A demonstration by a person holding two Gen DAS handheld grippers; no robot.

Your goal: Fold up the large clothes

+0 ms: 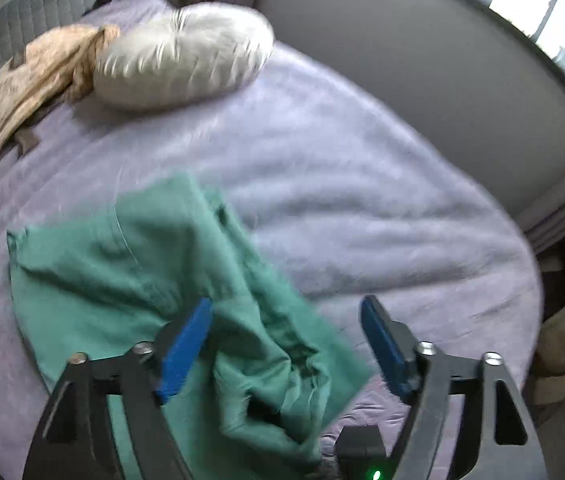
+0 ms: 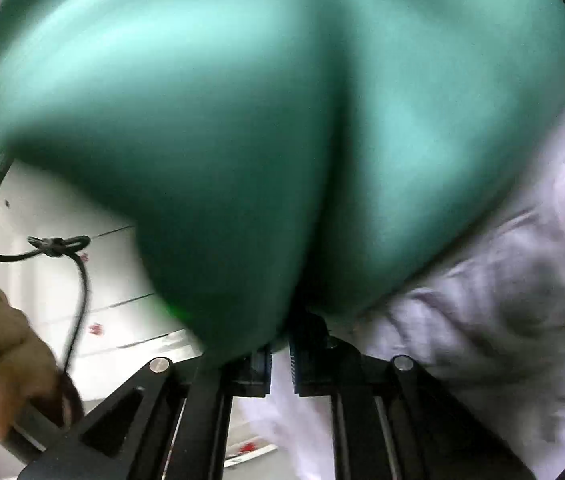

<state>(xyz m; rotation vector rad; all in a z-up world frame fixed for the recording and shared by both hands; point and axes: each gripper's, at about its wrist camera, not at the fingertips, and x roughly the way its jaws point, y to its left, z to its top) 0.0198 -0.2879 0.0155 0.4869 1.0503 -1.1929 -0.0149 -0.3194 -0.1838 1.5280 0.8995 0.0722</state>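
I am holding the left hand-held gripper (image 1: 286, 344) wide and empty above the green garment (image 1: 130, 264), which is lying on the bed (image 1: 362, 200) below and leftward; the right hand-held gripper (image 2: 280, 368) is pinching the cloth's near edge, nearer.

no readable text, labels or numbers; small red marks on white panels (image 2: 94, 280), blurred, illegible

Grey wall (image 1: 422, 60), perhaps daylit window (image 1: 522, 4)
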